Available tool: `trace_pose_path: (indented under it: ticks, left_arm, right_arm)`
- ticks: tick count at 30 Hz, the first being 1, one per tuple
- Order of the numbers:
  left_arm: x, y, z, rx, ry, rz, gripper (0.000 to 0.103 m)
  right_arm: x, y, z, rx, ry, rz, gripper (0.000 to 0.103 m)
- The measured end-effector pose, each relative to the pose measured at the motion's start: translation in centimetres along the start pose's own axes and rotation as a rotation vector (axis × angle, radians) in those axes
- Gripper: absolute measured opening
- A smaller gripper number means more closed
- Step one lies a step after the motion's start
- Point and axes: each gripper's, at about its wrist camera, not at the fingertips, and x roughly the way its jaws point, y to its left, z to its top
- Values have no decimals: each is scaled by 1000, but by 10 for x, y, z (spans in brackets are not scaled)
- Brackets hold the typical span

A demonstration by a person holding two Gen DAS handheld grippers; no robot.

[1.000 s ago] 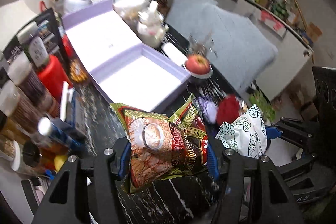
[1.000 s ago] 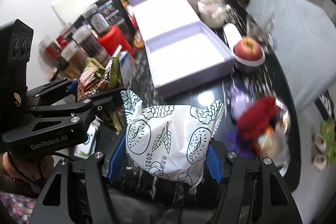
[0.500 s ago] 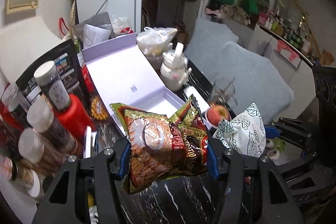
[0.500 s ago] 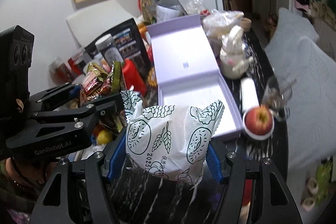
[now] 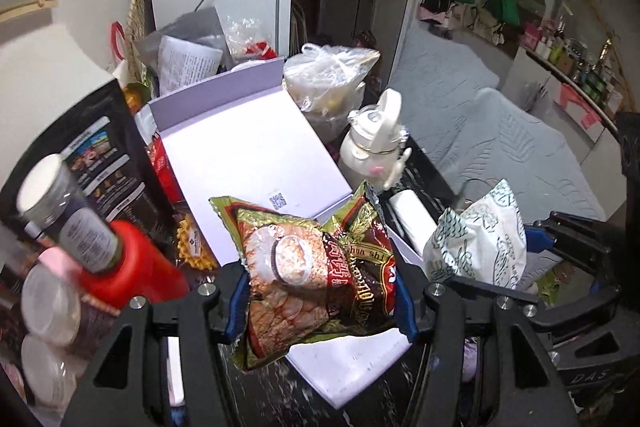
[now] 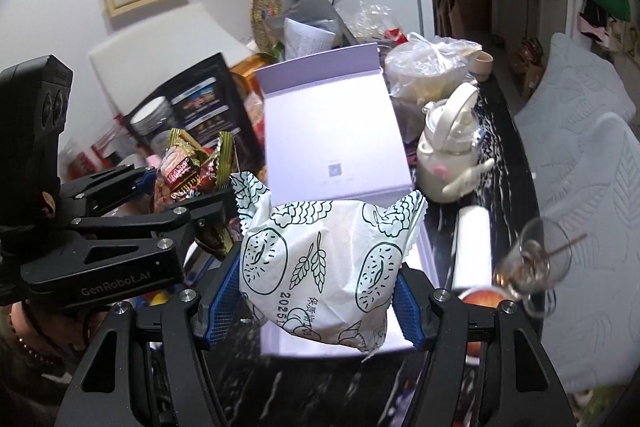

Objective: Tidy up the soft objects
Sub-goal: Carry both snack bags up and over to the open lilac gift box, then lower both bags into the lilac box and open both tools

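Observation:
My left gripper [image 5: 320, 301] is shut on a brown and green snack packet [image 5: 312, 275], held in the air over the near end of the open lilac box [image 5: 352, 367]. My right gripper [image 6: 318, 301] is shut on a white bread bag with green drawings [image 6: 324, 267], also held above the box's tray [image 6: 424, 259]. The box lid [image 6: 332, 139] stands open behind. Each gripper shows in the other's view: the right one with the white bag [image 5: 480, 247], the left one with the snack packet [image 6: 188, 175].
A white kettle-shaped bottle [image 6: 448, 155], a clear plastic bag [image 6: 428, 67], a white roll [image 6: 472, 247], a tilted glass [image 6: 532, 263] and an apple [image 6: 476, 297] lie right of the box. Jars and a red bottle [image 5: 132, 263] crowd the left.
Both grippers have risen and tilted up with their packets, moving forward over the box. The purple and red soft things and the apple have dropped out of the left view.

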Motion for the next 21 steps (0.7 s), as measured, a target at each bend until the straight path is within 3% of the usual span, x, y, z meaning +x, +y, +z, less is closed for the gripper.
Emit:
trace_pose_path:
  ticks: [11,21]
  left_arm:
    - [93,13,9,-18,139,1,57]
    - [161,27,-13,-58,284,14,57]
  right_arm:
    - [72,-46,29,45,51,-35,66]
    - [131,-71,19,89,151,-65,66]
